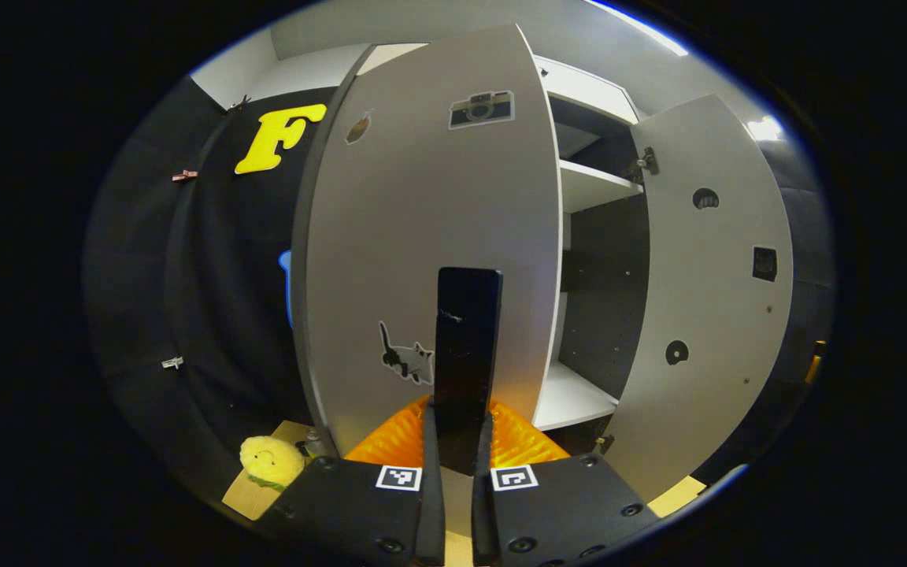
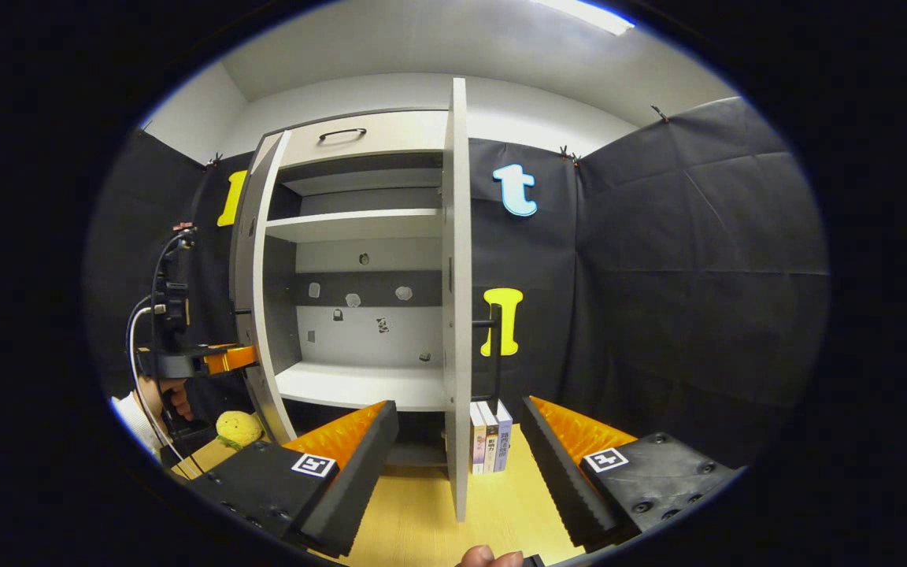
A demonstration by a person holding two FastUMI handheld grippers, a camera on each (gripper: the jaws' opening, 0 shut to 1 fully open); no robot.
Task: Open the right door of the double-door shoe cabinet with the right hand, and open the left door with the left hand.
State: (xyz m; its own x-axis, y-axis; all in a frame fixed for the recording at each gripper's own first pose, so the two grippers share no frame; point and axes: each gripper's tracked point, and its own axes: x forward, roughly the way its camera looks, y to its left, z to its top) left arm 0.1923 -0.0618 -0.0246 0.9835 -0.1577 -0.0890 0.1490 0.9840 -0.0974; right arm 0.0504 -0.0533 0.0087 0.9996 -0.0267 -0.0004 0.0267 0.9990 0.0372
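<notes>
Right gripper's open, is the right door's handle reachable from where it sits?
Probably yes: the right gripper is open, the right door stands edge-on ahead between its fingers, and its black handle has nothing in front.

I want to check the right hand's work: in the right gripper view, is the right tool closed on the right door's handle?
No, the right tool is wide open, and the right door stands edge-on between its fingers, touching neither.
</notes>
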